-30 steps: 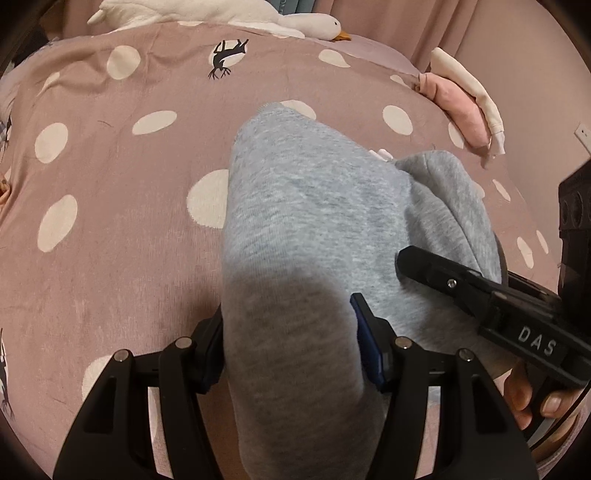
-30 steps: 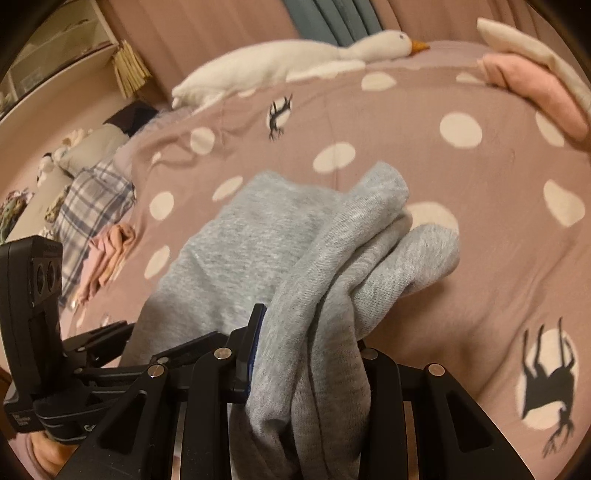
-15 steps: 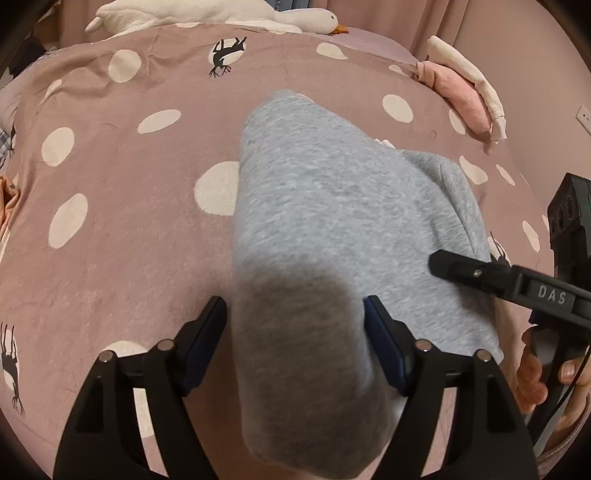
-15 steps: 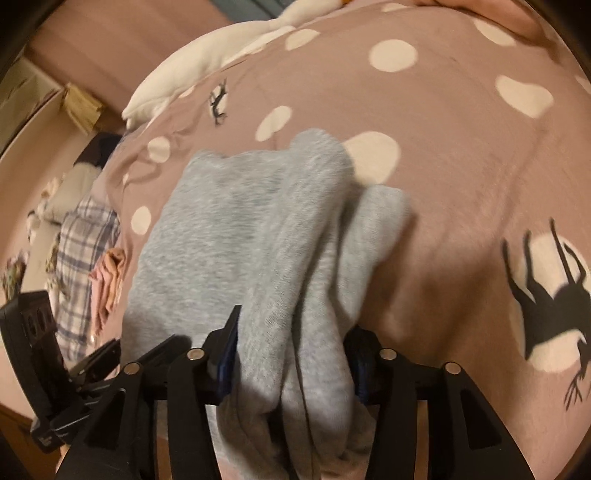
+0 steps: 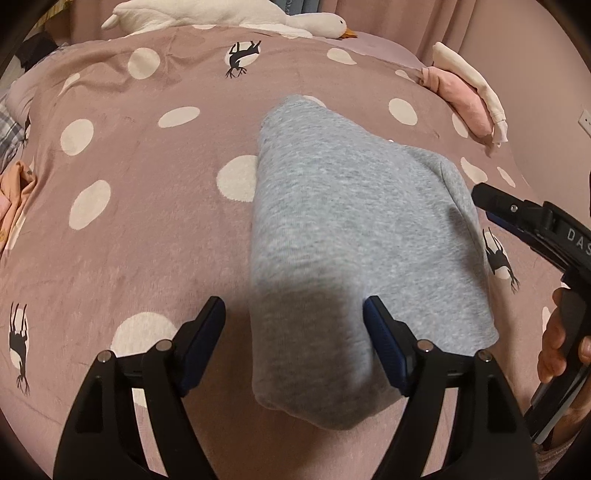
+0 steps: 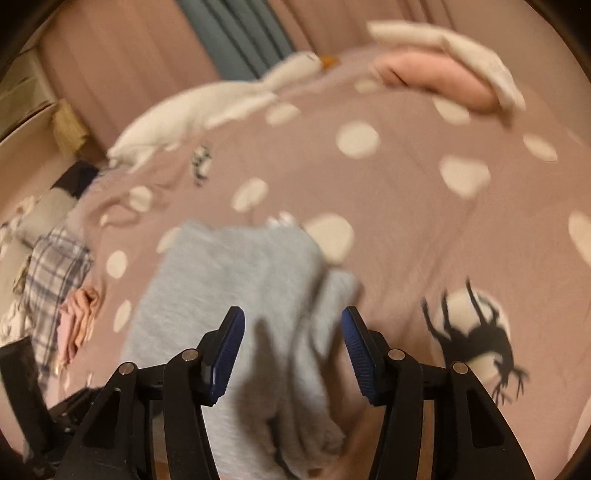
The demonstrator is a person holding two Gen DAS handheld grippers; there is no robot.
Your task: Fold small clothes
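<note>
A folded grey knit garment (image 5: 343,236) lies on the pink polka-dot bedspread (image 5: 140,206). My left gripper (image 5: 295,314) is open, its jaws standing wide on either side of the garment's near end without gripping it. My right gripper (image 6: 291,325) is open too, above the garment's bunched edge (image 6: 258,280); that view is blurred. The right gripper also shows at the right edge of the left wrist view (image 5: 532,221), just beside the garment.
A white goose plush (image 5: 221,14) lies at the far edge of the bed. Folded pink and cream clothes (image 5: 465,88) sit at the far right. A plaid cloth (image 6: 55,273) and a peach garment (image 6: 79,317) lie at the left.
Both grippers have opened and let go of the grey garment, which now rests folded on the bedspread. Both have drawn back from it; the right one moved off to the right.
</note>
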